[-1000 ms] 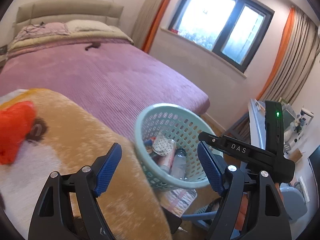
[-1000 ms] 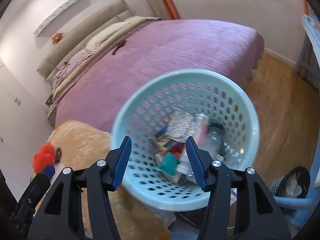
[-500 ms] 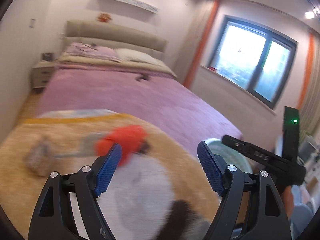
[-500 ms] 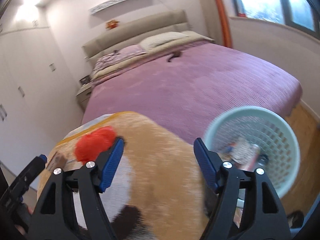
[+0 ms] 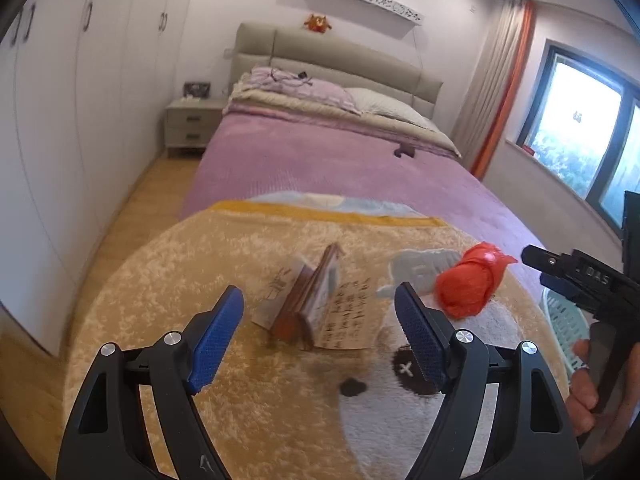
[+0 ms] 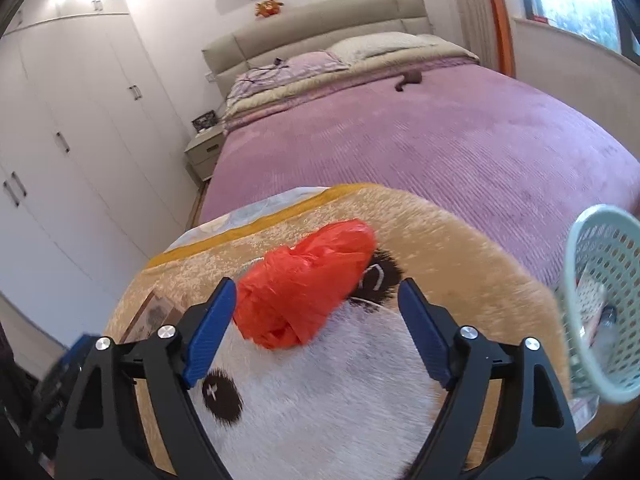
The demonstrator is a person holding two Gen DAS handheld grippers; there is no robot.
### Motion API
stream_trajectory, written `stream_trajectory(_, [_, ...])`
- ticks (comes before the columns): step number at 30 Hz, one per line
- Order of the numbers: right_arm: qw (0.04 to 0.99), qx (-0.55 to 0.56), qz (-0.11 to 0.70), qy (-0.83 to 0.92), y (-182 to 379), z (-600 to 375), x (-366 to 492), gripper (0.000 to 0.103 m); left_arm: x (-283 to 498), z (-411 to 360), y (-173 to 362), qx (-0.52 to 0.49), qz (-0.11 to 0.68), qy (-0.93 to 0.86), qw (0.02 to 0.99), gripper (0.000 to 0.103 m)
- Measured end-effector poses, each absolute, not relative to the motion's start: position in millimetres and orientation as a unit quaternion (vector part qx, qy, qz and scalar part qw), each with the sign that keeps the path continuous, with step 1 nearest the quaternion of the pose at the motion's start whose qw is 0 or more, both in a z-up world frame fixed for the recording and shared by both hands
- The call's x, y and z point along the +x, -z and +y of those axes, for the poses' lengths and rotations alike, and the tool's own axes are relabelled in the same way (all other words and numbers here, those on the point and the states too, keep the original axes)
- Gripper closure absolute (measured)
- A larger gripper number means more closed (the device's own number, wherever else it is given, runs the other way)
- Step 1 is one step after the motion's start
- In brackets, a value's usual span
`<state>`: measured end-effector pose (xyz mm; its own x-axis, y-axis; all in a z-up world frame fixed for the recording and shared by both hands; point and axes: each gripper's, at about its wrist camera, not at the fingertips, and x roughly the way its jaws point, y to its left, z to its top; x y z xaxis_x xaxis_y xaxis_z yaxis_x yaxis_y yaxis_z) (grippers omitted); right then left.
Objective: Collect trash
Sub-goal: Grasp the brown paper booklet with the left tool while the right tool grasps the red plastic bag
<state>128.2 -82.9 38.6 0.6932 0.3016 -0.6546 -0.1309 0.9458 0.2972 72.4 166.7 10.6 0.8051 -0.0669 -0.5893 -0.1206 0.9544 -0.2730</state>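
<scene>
A crumpled orange plastic bag [image 6: 306,286] lies on the fluffy tan and white blanket [image 6: 320,392] at the foot of the bed. It also shows in the left wrist view [image 5: 472,282]. My right gripper [image 6: 316,334] is open and empty, with the bag just beyond its fingertips. A torn brown cardboard box with printed paper [image 5: 320,300] lies on the blanket ahead of my left gripper [image 5: 320,330], which is open and empty. A pale green perforated basket [image 6: 600,308] holding trash stands at the right.
The purple bed [image 5: 340,160] stretches behind the blanket, with pillows and a small dark object [image 5: 405,152] on it. White wardrobes [image 5: 60,120] line the left wall, with a nightstand [image 5: 192,128] beside the bed. A window [image 5: 592,128] is at the right.
Both grippers have swung left, away from the basket, toward the blanket. The orange bag and the cardboard box have come into the middle of the views. Both grippers stay open.
</scene>
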Motion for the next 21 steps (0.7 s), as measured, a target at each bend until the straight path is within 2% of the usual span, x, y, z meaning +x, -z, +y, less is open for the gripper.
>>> stream_trajectory(8, [0.91, 0.11, 0.395, -0.065, -9.5, -49.1, 153.6, 0.016, 92.6, 178.3, 18.8, -0.189, 0.338, 0.008, 0.922, 0.029])
stream_trajectory(14, [0.911, 0.099, 0.393, -0.079, 2.9, -37.3, 159.5, 0.014, 103.3, 173.6, 34.0, -0.183, 0.351, 0.017, 0.918, 0.042])
stream_trajectory(21, [0.904, 0.111, 0.398, -0.112, 14.1, -29.9, 163.9, 0.014, 101.8, 171.9, 40.9, -0.182, 0.362, 0.021, 0.914, 0.072])
